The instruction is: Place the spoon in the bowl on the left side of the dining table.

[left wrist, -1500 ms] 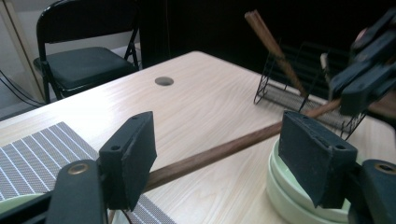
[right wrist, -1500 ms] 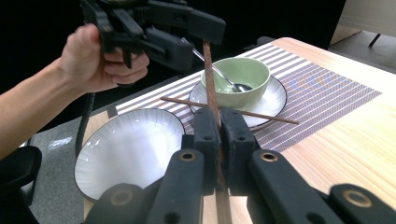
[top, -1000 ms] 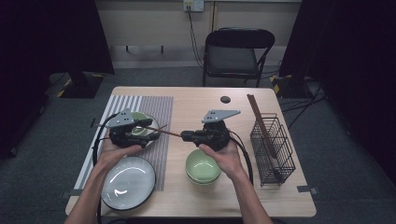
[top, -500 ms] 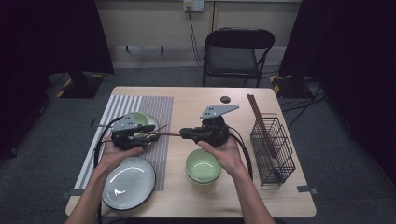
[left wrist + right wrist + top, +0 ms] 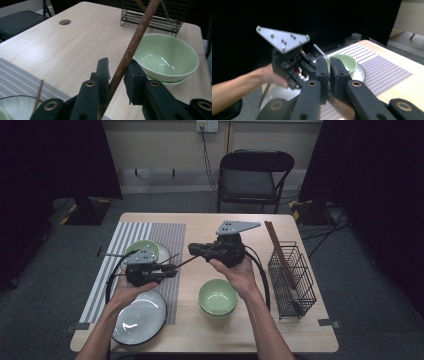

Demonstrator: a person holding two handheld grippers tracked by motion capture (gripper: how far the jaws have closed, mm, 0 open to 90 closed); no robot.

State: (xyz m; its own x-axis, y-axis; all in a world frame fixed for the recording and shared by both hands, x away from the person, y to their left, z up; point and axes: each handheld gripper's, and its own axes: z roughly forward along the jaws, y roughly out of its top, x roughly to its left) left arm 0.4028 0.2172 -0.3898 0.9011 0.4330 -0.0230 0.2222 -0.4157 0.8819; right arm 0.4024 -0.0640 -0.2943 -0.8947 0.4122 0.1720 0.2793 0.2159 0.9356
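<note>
Nearest the person's edge of the worktop (image 5: pixel 300 330), a grey plate (image 5: pixel 137 319) lay at the left and a green bowl (image 5: pixel 217 296) sat stacked on a second one at the centre. Just beyond them the two hands held their tools above the surface, facing each other, with a dark wooden chopstick (image 5: pixel 184 263) spanning the gap between them.

The left tongs (image 5: pixel 171 269) stood over the edge of the striped mat (image 5: pixel 170 237). Their jaws had just been closing with the chopstick between them. The left gripper view showed what the high view could not: the chopstick (image 5: pixel 130 51) rose slantwise through the gap, lying against one pad (image 5: pixel 103 75), while a sliver of space appeared to remain at the other, so a firm grip was not established. That view also showed the green bowl (image 5: pixel 166 58) just behind the jaws.

The right tongs (image 5: pixel 196 249) were closed on the chopstick's far end. The right gripper view showed the two pads (image 5: pixel 323 72) nearly together with the brown stick (image 5: pixel 339 106) pinched low between them, and beyond them the left hand (image 5: pixel 270 75) with its tool.

Farther out, a small green bowl (image 5: pixel 145 249) with a metal utensil resting in it sat on a white plate on the mat. At the right stood a wire basket (image 5: pixel 292 277) with further chopsticks leaning from it. Past the worktop stood a folding chair (image 5: pixel 255 177).
</note>
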